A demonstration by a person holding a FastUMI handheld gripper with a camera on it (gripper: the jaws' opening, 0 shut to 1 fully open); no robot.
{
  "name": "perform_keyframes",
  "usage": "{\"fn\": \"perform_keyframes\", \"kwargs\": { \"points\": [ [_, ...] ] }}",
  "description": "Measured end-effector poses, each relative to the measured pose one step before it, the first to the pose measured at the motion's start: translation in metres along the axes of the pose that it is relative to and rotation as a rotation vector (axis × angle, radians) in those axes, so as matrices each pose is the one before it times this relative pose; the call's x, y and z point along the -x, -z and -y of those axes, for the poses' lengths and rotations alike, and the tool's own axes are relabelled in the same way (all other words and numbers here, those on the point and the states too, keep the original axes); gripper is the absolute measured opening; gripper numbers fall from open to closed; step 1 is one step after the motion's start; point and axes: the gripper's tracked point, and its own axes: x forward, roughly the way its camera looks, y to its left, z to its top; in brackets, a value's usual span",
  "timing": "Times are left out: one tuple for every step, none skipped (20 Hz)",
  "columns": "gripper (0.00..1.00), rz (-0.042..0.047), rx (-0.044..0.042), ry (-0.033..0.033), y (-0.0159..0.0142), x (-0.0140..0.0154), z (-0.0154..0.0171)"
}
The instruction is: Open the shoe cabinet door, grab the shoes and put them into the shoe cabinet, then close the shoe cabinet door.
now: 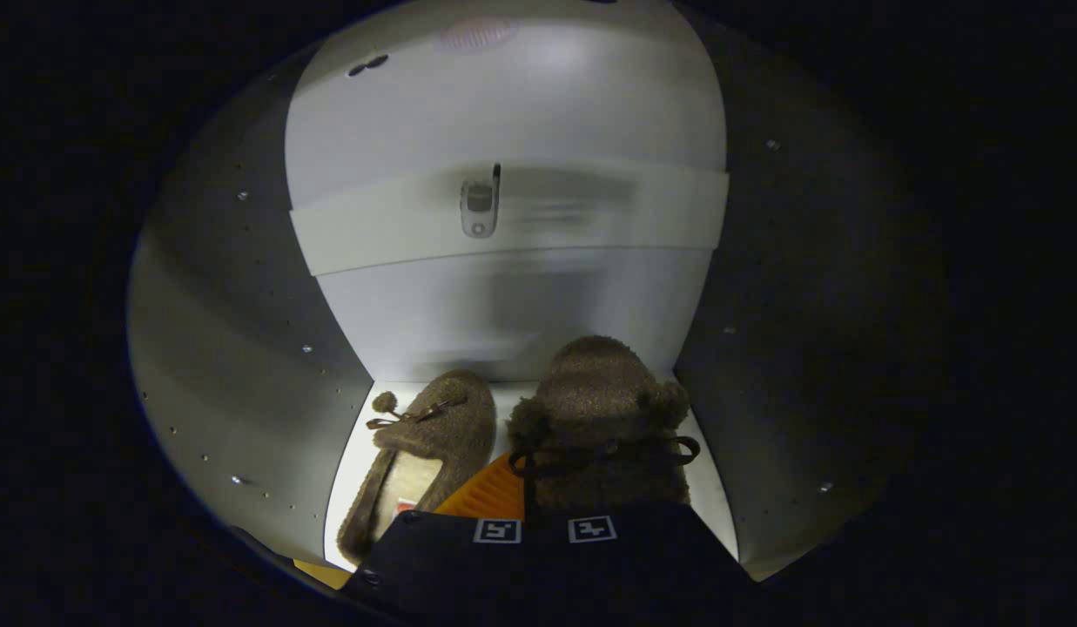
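Already inside the shoe cabinet (242,348), the gripper (542,522) carries the second slipper (603,418). Its fingers look pressed together on the slipper's heel end, though the fluffy pile hides where they actually touch. That slipper hangs just to the side of the first slipper (434,453), which lies flat on the cabinet floor (360,453) with its toe pointing at the back panel (503,313).

The likeliest trouble, as I judge it, is a release from too high: a soft shoe let go tilted could roll onto its neighbour or lie askew near the front, where it might foul the closing door. The dangling lace bow (608,453) could also snag a finger on the way out (a small risk, but a real one).

The cabinet floor is smooth, pale and brightly lit. A pale shelf (590,213) crosses above the first slipper, and the side walls, dotted with shelf-pin holes, stand in shadow.
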Motion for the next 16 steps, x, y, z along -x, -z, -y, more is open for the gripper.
{"fn": "perform_keyframes", "kwargs": {
  "points": [
    [0.05, -0.01625, 0.00739, 0.00656, 0.00477, -0.00820, 0.00085],
    [0.05, -0.01299, 0.00127, 0.00149, 0.00233, -0.00938, 0.00052],
    [0.05, -0.01556, -0.00411, 0.00297, 0.00382, -0.00968, 0.00007],
    [0.05, -0.01324, -0.00642, 0.00236, 0.00257, -0.00747, 0.00090],
    [0.05, -0.01075, -0.00597, 0.00223, 0.00266, -0.00760, 0.00058],
    [0.05, -0.00980, -0.00177, -0.00252, 0.00189, -0.00171, 0.00023],
    [0.05, 0.02103, 0.00675, 0.00534, -0.00371, -0.00344, -0.00044],
    [0.05, 0.00090, 0.01248, 0.00187, 0.00115, -0.00082, 0.00044],
    [0.05, -0.00695, 0.01330, -0.00349, 0.00269, -0.00051, -0.00015],
    [0.07, 0.00456, 0.00294, 0.00732, -0.00006, 0.00219, 0.00140],
    [0.13, -0.00722, 0.00154, -0.00824, 0.00146, 0.00136, -0.00080],
    [0.19, -0.00758, -0.00403, -0.00931, 0.00244, 0.00354, -0.00162],
    [0.27, -0.00234, -0.00833, -0.01429, 0.00152, 0.00429, -0.00318],
    [0.35, 0.00393, -0.00693, -0.00956, 0.00151, 0.00378, -0.00211],
    [0.44, 0.00974, -0.00127, 0.00418, 0.00097, 0.00781, 0.00079],
    [0.52, 0.01365, 0.00245, 0.00916, -0.00099, 0.00913, 0.00116]
  ]
}}
